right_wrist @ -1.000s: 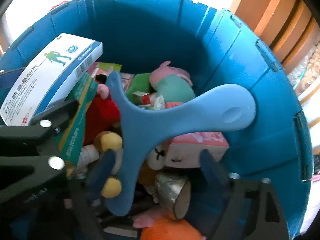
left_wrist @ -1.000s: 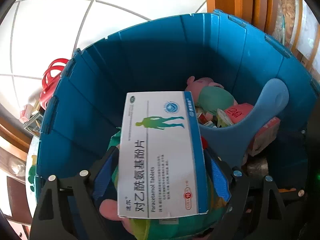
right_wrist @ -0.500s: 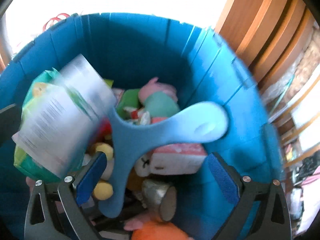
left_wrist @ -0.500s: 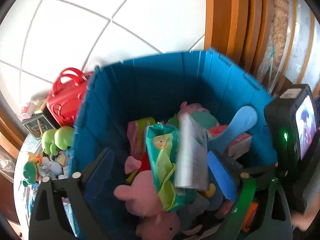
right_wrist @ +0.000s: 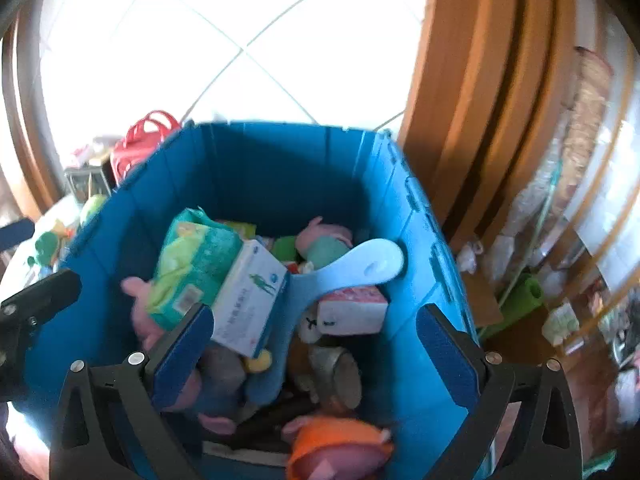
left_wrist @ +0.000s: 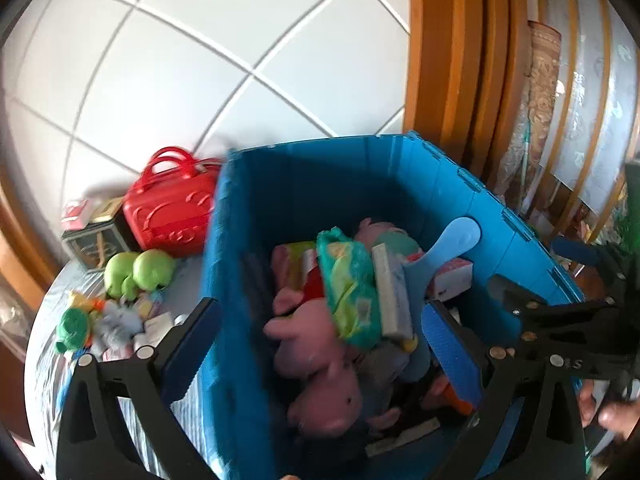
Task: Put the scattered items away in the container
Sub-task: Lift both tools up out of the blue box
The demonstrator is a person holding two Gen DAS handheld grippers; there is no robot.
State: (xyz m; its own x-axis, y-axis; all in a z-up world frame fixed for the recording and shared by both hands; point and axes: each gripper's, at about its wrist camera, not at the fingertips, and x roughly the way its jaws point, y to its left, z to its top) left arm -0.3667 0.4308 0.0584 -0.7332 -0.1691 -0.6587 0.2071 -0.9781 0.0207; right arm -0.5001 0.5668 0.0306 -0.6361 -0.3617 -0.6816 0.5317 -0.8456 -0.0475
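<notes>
Blue plastic walls of the container (right_wrist: 256, 168) fill our view ahead of both pairs of jaws. Our left gripper (left_wrist: 320, 348) and right gripper (right_wrist: 316, 348) are spread wide, grasping nothing. Beyond our right jaws, the white medicine box (right_wrist: 250, 300) lies inside, propped between the green packet (right_wrist: 192, 268) and the pale blue boomerang-shaped toy (right_wrist: 344, 276).
</notes>
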